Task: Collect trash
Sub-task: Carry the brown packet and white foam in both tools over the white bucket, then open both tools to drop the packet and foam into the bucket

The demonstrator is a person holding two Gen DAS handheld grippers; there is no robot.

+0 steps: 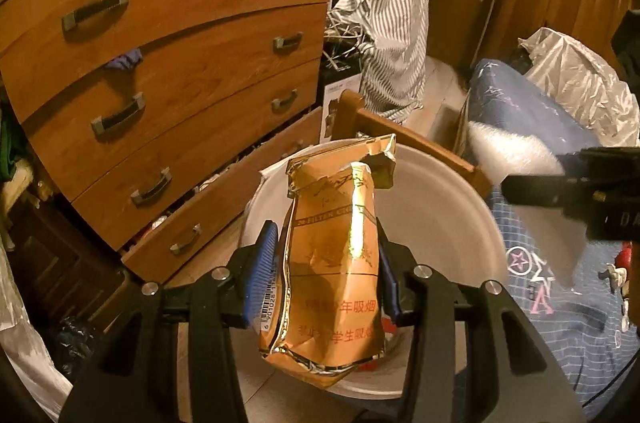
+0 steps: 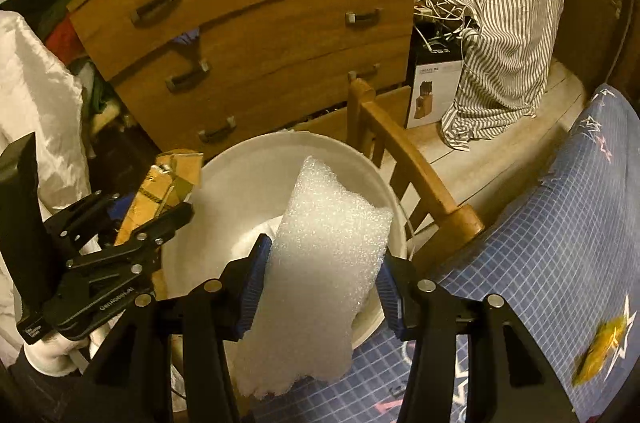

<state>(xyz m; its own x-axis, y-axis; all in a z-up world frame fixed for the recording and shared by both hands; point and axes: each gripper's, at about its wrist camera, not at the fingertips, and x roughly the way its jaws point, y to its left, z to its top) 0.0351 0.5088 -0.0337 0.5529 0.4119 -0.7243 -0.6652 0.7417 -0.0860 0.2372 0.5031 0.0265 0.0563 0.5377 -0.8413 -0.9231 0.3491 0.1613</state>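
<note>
My left gripper (image 1: 328,263) is shut on a crumpled gold cigarette pack (image 1: 336,263), held upright over a round white bin (image 1: 452,207). The same pack (image 2: 164,183) and left gripper (image 2: 132,223) show at the left of the right wrist view, at the bin's left rim. My right gripper (image 2: 324,275) is shut on a sheet of white foam wrap (image 2: 324,263), which hangs over the white bin (image 2: 240,183). The foam (image 1: 512,151) and the right gripper's body appear at the right of the left wrist view.
A wooden chest of drawers (image 1: 172,71) stands behind the bin, its lowest drawer pulled out. A wooden chair back (image 2: 408,163) edges the bin on the right. A blue patterned bedsheet (image 2: 560,243) bears a yellow scrap (image 2: 600,347). Striped shirt (image 2: 508,3) hangs behind.
</note>
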